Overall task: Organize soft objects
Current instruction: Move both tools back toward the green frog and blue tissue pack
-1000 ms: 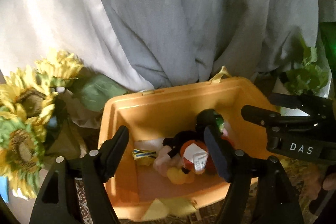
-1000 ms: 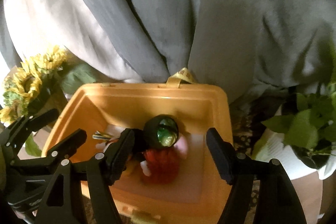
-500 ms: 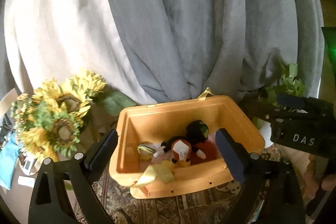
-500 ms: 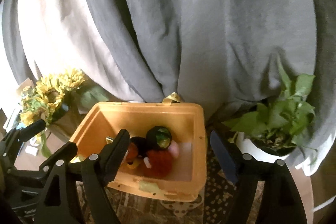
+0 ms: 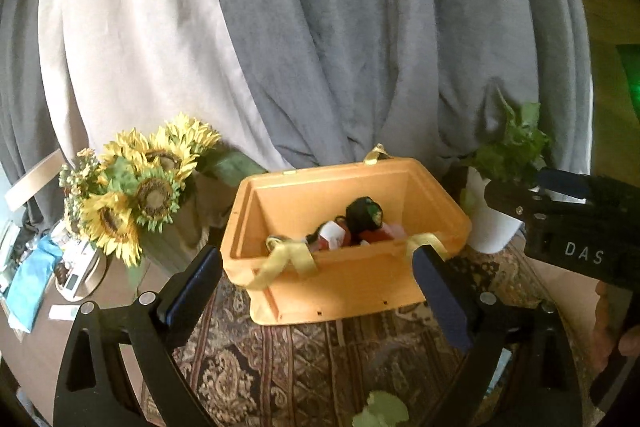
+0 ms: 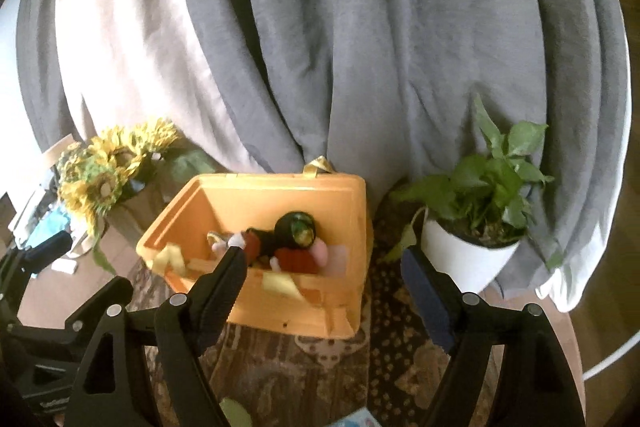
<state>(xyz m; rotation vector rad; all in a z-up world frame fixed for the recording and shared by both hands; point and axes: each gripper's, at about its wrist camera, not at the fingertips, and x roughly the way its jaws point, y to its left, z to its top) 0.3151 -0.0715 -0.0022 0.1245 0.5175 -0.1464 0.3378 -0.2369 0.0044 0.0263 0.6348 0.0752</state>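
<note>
An orange bin [image 5: 344,287] [image 6: 276,195] stands on a patterned rug and holds several soft toys: a black plush with a green face [image 5: 363,213] [image 6: 296,231], a red one [image 6: 298,259], a pink one [image 6: 320,253]. Yellow ribbon [image 5: 286,257] hangs over its near rim. My left gripper [image 5: 318,291] is open and empty, in front of the bin. My right gripper [image 6: 326,291] is open and empty, in front of and above the bin. The right gripper's body shows at the right of the left wrist view [image 5: 576,227].
Sunflowers [image 5: 140,187] [image 6: 104,175] stand left of the bin. A potted green plant in a white pot [image 6: 476,227] [image 5: 508,167] stands to its right. Grey and white drapes [image 5: 320,27] hang behind. Small clutter [image 5: 40,267] lies on a table at far left.
Both grippers have pulled back and up from the bin, so it looks smaller and farther. The toys stay in the bin.
</note>
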